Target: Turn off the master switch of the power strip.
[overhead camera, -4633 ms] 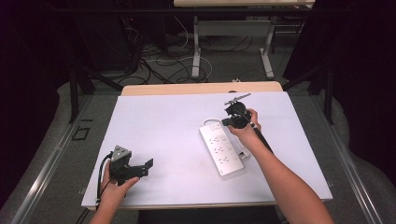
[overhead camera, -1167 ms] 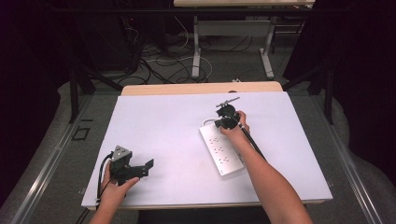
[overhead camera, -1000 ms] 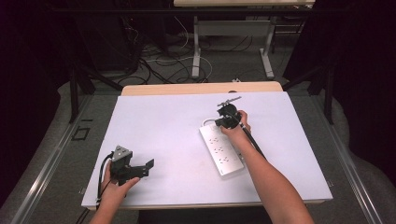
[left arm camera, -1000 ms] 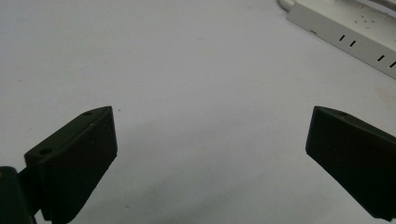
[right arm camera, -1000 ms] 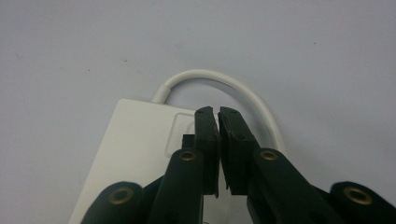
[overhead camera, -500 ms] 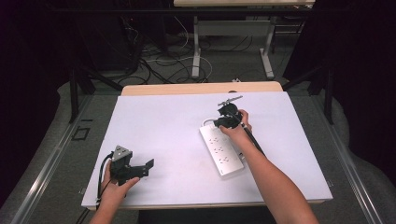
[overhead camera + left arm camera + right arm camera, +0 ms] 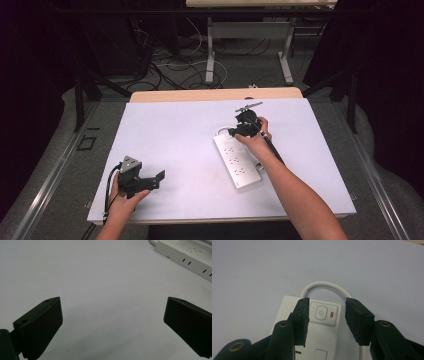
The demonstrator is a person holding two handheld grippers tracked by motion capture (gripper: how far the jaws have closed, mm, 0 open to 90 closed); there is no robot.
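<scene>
Power strip (image 7: 236, 160) on table (image 7: 175, 130)

Right gripper (image 7: 325, 315): two black jaws rising from the bottom edge, parted, having just been opening. Nothing is pinched between them; the pads stand clear above the item below.

Power strip (image 7: 287, 308): white, lying flat on the table under the jaws, its switch end pointing away from them. The left jaw overlaps the strip's top; the right jaw sits over its right edge.

Power button (image 7: 320, 312): white, rounded square, between the two jaw tips.

Indicator light (image 7: 332, 314): small, red, just beside the button toward the right jaw.

Cord (image 7: 324, 285): white, looping in an arch beyond the jaw tips, then running down behind the right jaw.

Table (image 7: 249, 270): pale, plain surface all round.
</scene>
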